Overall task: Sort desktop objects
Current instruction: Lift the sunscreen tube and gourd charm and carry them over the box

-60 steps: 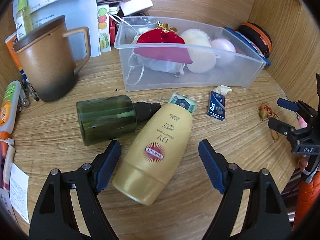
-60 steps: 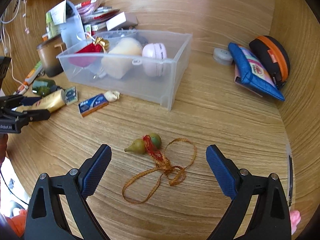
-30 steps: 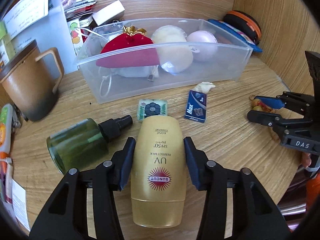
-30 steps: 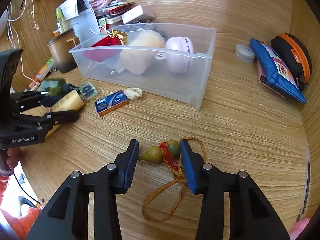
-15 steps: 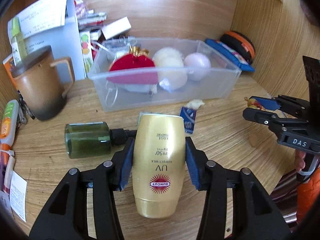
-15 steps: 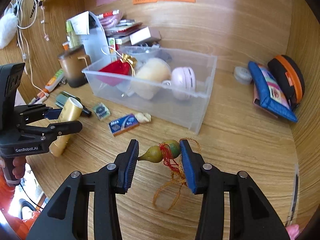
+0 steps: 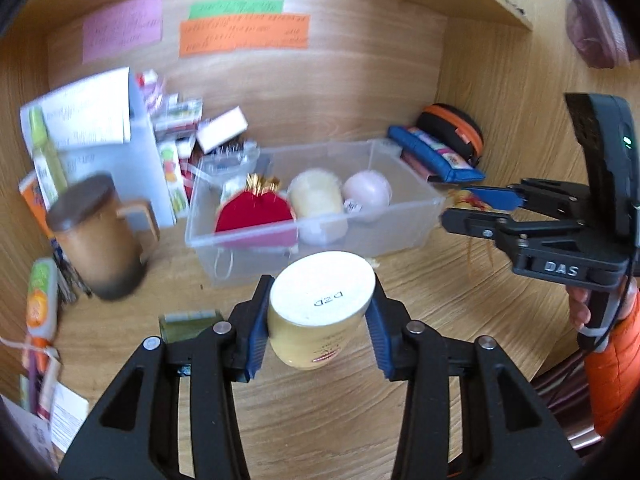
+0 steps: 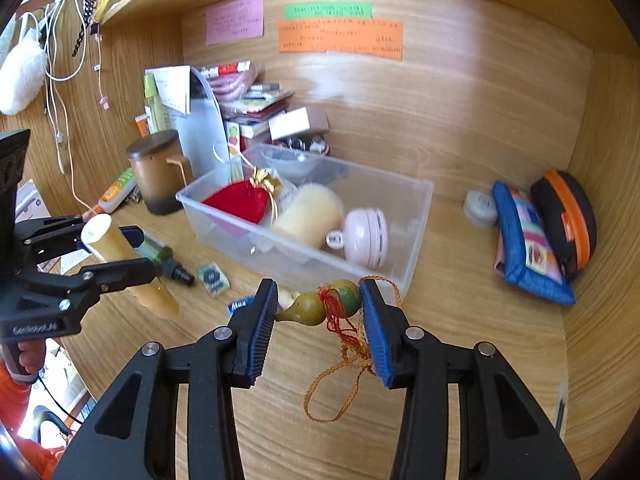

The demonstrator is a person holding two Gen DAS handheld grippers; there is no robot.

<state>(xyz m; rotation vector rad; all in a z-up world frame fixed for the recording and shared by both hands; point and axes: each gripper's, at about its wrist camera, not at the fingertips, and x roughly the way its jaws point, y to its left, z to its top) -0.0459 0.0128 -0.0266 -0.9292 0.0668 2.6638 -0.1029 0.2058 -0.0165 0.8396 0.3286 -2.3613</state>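
Now, with the left claw (image 7: 318, 326) clamped on the gold sunscreen bottle (image 7: 320, 314) and the right claw (image 8: 318, 314) pinching the gourd charm (image 8: 326, 306), both clear of the tabletop (image 8: 460, 360), each should travel level over the far clear bin's (image 8: 420, 208) rim before letting go.

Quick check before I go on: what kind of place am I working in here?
Most likely a home or dorm study desk set in a wooden alcove: sticky notes on the back wall, a lidded mug and stacked papers at the left, and a clear bin of small personal items.
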